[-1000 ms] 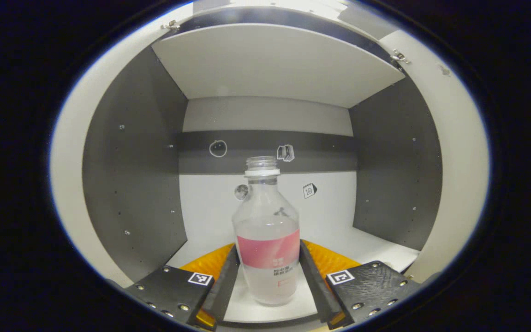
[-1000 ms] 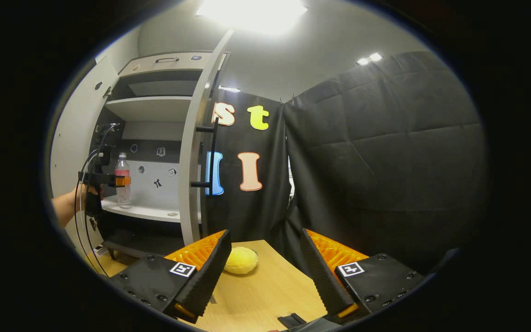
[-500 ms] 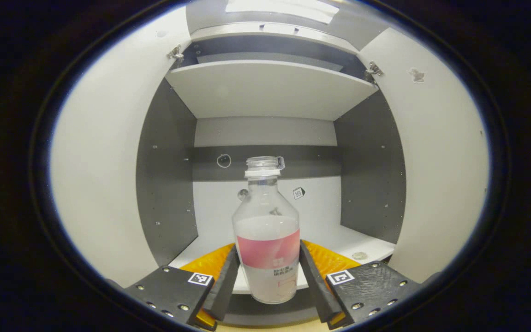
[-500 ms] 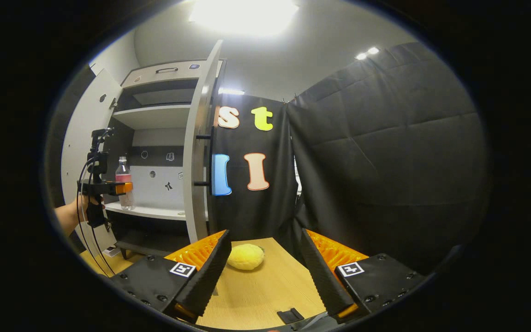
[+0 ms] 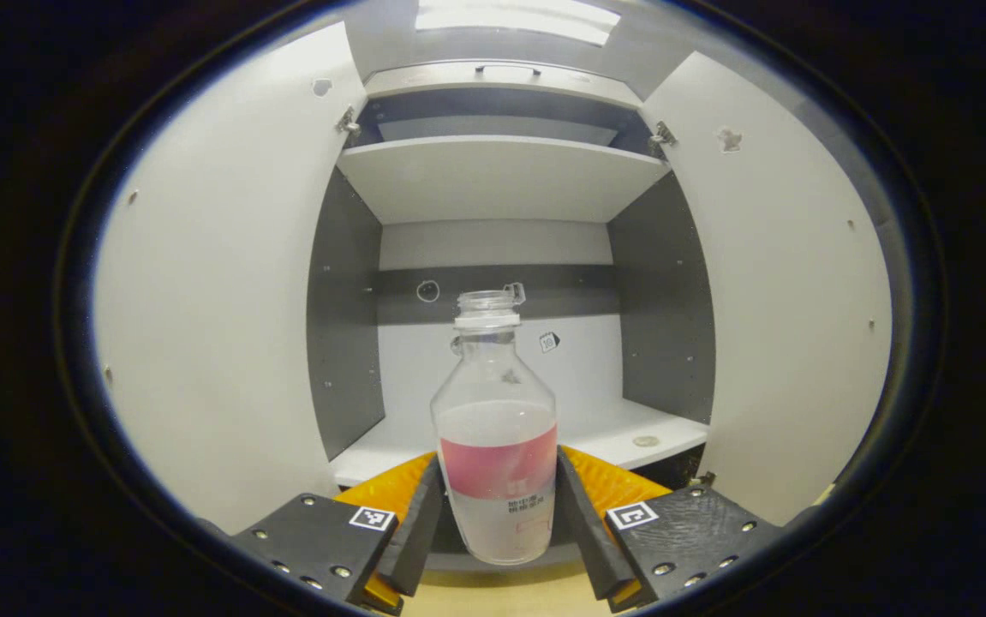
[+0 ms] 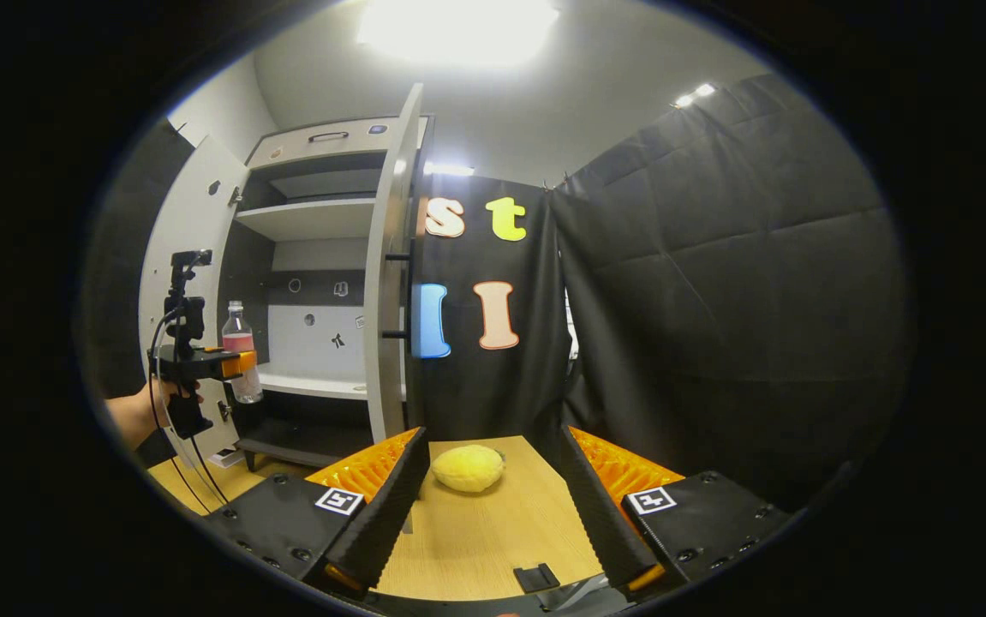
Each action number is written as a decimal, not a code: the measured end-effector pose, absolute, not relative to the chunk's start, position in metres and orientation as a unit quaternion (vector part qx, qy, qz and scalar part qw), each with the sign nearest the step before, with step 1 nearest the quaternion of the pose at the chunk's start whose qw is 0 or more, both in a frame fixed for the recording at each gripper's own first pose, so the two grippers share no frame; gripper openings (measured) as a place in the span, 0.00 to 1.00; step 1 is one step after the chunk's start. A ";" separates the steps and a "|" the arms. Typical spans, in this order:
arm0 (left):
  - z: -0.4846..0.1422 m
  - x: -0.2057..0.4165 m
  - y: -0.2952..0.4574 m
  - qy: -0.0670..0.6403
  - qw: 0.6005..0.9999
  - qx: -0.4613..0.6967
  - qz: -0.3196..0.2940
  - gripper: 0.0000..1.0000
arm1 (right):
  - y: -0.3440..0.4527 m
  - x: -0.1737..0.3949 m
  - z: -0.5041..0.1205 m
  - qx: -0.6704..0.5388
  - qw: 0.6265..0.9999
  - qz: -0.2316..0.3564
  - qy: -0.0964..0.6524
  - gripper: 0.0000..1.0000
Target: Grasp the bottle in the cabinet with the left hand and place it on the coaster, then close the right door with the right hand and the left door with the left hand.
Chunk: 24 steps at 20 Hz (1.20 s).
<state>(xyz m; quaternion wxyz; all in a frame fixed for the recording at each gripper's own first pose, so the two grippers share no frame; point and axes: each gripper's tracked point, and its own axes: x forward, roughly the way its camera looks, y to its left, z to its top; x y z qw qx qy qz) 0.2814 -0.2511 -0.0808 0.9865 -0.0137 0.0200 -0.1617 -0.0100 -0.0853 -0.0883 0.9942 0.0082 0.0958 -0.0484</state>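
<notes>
Left gripper view, centre of frame: bottle (image 5: 497, 446), clear, uncapped, pink label band around its middle, partly filled with pale liquid, upright. Clamped between the two fingers of the left gripper (image 5: 494, 548), one finger pressing each side at label height. Bottle's base hanging in front of the lower shelf (image 5: 604, 433) edge, not resting on it. Behind it, the cabinet (image 5: 493, 248) standing open: left door (image 5: 218, 326) swung out across the left of the frame, right door (image 5: 788, 300) across the right, upper shelf (image 5: 501, 176) above the bottle's mouth. A small round thing (image 5: 646, 440) lying on the lower shelf, right of the bottle; too small to identify. Small stickers dotted on the back wall.

Right gripper view, left of frame: same bottle (image 6: 241, 360) seen held in the left gripper (image 6: 236, 365), out in front of the cabinet (image 6: 321, 283) opening, a hand (image 6: 169, 403) gripping the handle below, cables trailing down. Right door (image 6: 390, 283) edge-on near centre, with a dark bar handle (image 6: 401, 296) on its face. Bottom of frame: right gripper (image 6: 493, 506) with fingers spread wide, nothing between them, above a wooden table (image 6: 475, 548). A yellow rounded object (image 6: 469, 467) lying on the table just beyond the fingertips. A small black piece (image 6: 535, 577) at the table's near edge.
</notes>
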 end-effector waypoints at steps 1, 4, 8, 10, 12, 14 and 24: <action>-0.084 0.274 -0.250 0.020 0.986 -0.014 -0.162 0.74 | -0.087 -0.013 -0.089 0.004 0.994 -0.046 0.098 0.96; -0.101 0.256 -0.248 0.027 0.986 -0.010 -0.166 0.74 | -0.085 -0.022 -0.092 0.009 0.994 -0.039 0.104 0.94; -0.122 0.230 -0.249 0.027 0.984 -0.009 -0.176 0.74 | -0.080 -0.029 -0.099 0.011 0.993 -0.027 0.117 0.96; -0.135 0.216 -0.252 0.026 0.983 -0.003 -0.180 0.75 | -0.075 -0.032 -0.104 0.013 0.992 -0.016 0.128 0.96; -0.154 0.202 -0.255 0.036 0.982 -0.003 -0.184 0.74 | -0.074 -0.036 -0.105 0.010 0.991 -0.009 0.133 0.96; -0.173 0.190 -0.258 0.052 0.981 -0.010 -0.188 0.74 | -0.074 -0.038 -0.103 0.010 0.991 -0.005 0.131 0.96; -0.265 0.140 -0.280 0.113 0.973 -0.015 -0.202 0.74 | -0.070 -0.054 -0.112 -0.008 0.988 0.008 0.153 0.96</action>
